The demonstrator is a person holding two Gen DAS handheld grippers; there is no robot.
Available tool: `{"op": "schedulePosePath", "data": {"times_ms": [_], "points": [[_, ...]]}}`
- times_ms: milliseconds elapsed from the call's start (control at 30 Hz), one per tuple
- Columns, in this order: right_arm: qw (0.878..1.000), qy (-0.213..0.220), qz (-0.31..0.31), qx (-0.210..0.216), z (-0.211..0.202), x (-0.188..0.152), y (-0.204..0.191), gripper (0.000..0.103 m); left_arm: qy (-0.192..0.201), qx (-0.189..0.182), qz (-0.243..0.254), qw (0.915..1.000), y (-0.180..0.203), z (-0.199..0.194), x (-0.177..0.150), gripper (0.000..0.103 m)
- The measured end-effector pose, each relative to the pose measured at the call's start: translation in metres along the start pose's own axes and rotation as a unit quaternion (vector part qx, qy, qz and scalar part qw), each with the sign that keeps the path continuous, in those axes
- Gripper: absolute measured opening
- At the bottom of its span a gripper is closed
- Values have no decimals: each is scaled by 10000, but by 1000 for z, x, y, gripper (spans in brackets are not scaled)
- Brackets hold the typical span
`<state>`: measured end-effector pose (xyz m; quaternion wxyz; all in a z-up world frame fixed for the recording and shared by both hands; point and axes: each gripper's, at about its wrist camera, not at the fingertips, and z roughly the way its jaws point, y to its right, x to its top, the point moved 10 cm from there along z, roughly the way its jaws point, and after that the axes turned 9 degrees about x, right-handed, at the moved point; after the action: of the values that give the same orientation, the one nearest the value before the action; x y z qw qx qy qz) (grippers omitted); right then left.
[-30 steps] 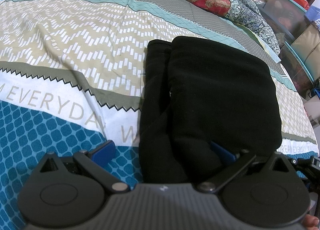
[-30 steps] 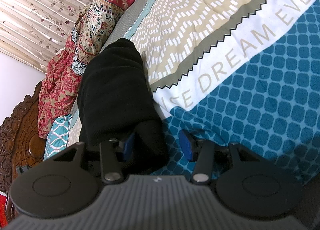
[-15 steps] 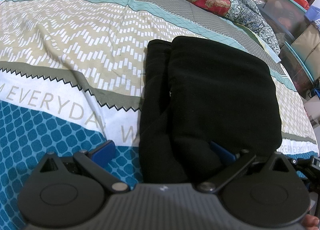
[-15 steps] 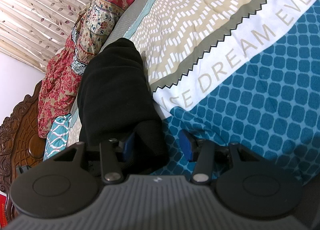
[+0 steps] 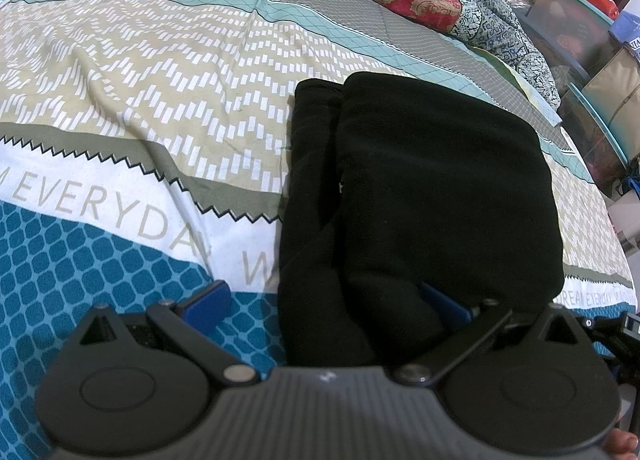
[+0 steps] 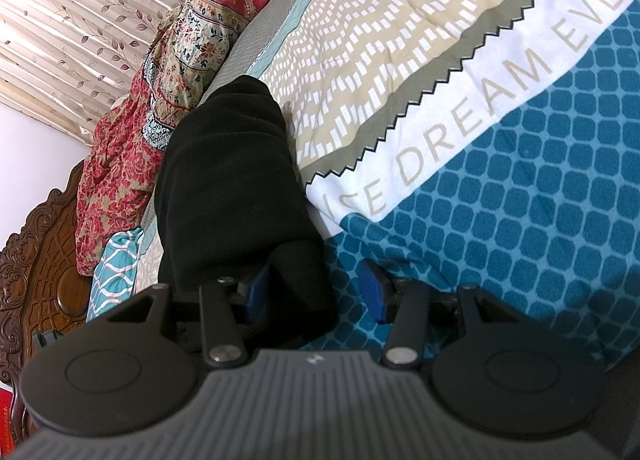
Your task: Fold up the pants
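The black pants lie folded on the bed — left gripper and right gripper both released, jaws apart around its near edge.

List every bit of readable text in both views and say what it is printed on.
"EVERYDAY": bedsheet, white band, left wrist view; a "W" follows before the black pants cover the rest.
"DREAM EVERY": same band, right wrist view, cut off by the frame edge.
"DREAM EVERYDAY": by the right edge, small, barely legible.
Blue item's label: unreadable.
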<state>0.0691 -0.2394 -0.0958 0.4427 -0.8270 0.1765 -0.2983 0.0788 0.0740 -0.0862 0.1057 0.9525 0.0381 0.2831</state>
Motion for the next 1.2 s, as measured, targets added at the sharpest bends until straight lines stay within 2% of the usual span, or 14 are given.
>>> {"op": "schedulePosePath", "data": {"times_ms": [167,300,433,567,633,733,833,900,1200], "points": [[10000,40,-39,34,-3,0,-3,52,-31,-40,-5,10000,-1,0,2,103],[9958,342,-834,180,-16,7,-31,66,12,-262,-136,9996,-5,-15,10,103],[9897,428,-1344,257,-16,20,-45,76,195,-445,-314,9983,-12,-27,28,103],[9896,395,-1349,315,0,39,-44,83,-107,-751,-609,9953,-15,-12,41,103],[9900,264,-1345,346,12,44,-43,84,-237,-824,-601,9945,-11,-1,40,103],[9884,-15,-1481,326,29,46,-42,85,-458,-765,-550,9945,-3,19,36,103],[9866,-249,-1573,343,46,44,-41,87,-410,-681,-488,9956,4,25,35,103],[9890,-317,-1377,431,52,43,-38,90,-403,-597,-423,9965,7,27,35,103],[9940,-282,-869,598,45,32,-31,91,-223,-30,19,9997,18,30,31,103]]}}
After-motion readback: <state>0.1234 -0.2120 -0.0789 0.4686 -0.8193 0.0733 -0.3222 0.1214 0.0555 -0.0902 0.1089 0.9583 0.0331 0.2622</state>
